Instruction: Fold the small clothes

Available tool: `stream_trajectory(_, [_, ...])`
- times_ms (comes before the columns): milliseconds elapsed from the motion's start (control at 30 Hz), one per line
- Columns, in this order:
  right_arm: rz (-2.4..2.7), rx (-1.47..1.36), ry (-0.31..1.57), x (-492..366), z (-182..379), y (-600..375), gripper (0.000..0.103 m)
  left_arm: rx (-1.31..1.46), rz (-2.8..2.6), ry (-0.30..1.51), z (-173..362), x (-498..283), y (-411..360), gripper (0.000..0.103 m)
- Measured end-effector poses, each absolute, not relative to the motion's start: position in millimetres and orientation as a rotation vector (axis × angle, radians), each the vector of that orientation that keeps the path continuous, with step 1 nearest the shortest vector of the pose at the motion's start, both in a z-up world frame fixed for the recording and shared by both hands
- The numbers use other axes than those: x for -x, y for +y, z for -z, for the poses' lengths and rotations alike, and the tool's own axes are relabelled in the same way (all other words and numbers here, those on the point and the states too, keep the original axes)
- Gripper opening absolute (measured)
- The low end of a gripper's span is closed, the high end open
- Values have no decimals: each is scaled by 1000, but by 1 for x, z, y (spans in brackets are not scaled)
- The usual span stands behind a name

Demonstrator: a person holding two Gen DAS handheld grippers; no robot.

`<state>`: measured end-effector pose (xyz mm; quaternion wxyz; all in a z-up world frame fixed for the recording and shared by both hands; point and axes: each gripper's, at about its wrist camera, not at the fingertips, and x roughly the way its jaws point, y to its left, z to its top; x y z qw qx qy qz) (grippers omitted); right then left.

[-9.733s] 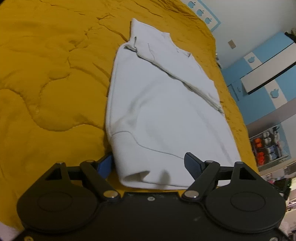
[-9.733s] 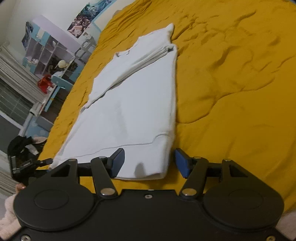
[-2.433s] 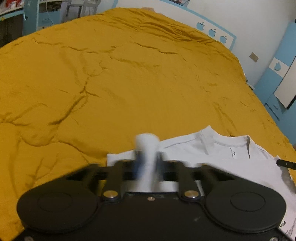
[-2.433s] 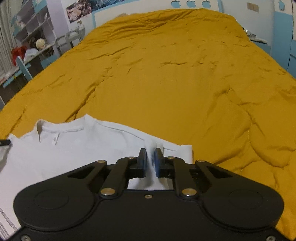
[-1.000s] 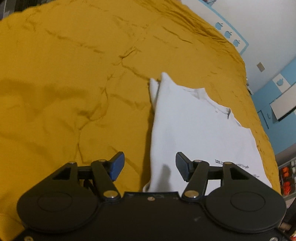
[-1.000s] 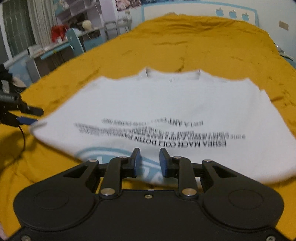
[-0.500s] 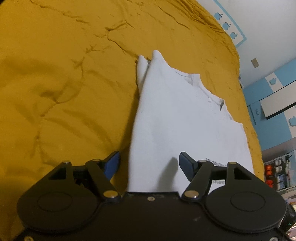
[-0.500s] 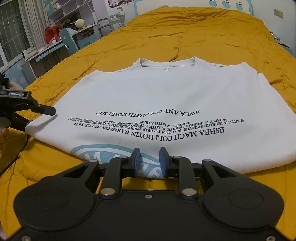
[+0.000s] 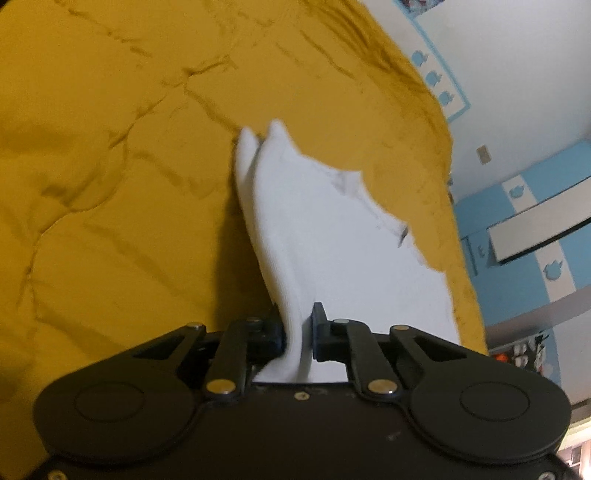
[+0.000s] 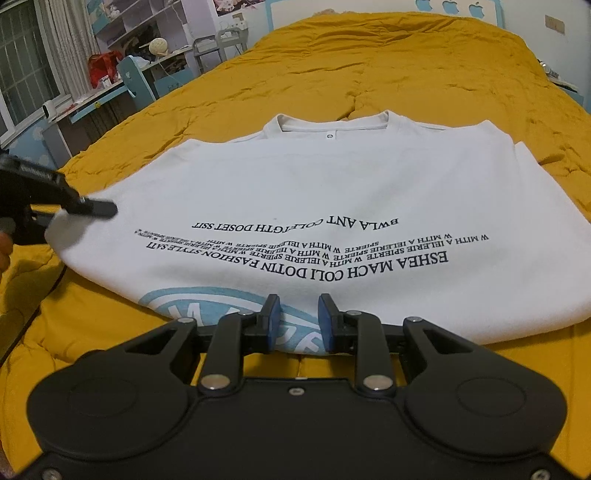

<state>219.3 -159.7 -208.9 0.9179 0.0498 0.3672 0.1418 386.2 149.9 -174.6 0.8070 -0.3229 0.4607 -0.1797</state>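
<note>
I have a white T-shirt (image 10: 332, 192) lying on the bed, spread over the yellow quilt (image 10: 406, 66). From my right side I see its printed front with black lettering (image 10: 314, 254) running upside down to me and a pale blue round emblem (image 10: 207, 306) at the near edge. The collar (image 10: 327, 127) is at the far side, away from me.

My left hand-held gripper (image 9: 298, 332) is closing its jaws on the side edge of the shirt. A fold of white cloth stands up between the two pads and they press on it from both sides. From there the cloth runs away from me in a raised ridge, ending in two small points (image 9: 262, 138) against the quilt. This view is slightly blurred.

My right hand-held gripper (image 10: 298, 319) sits at the near edge of the shirt, over the blue emblem. Its jaws are set narrow, with a gap between the blue pads (image 10: 274, 317). I cannot tell whether any cloth is pinched between them; the shirt looks flat behind them.

In the right view my left hand-held gripper shows at the far left, its dark finger (image 10: 92, 206) lying on the shirt's side edge.

Beyond the bed stand a desk (image 10: 92, 107) and shelves (image 10: 122, 26) by the window.
</note>
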Motion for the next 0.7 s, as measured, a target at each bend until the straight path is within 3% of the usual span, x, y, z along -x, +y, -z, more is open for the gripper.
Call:
stream_trajectory(367, [-311,-259,736,-212,201,-189,24,610,557,862,96,-398,44,8])
stream_trajectory(700, [-212,-292,688,-176,187,-256,24,572,798,867,88,-408,-103,8])
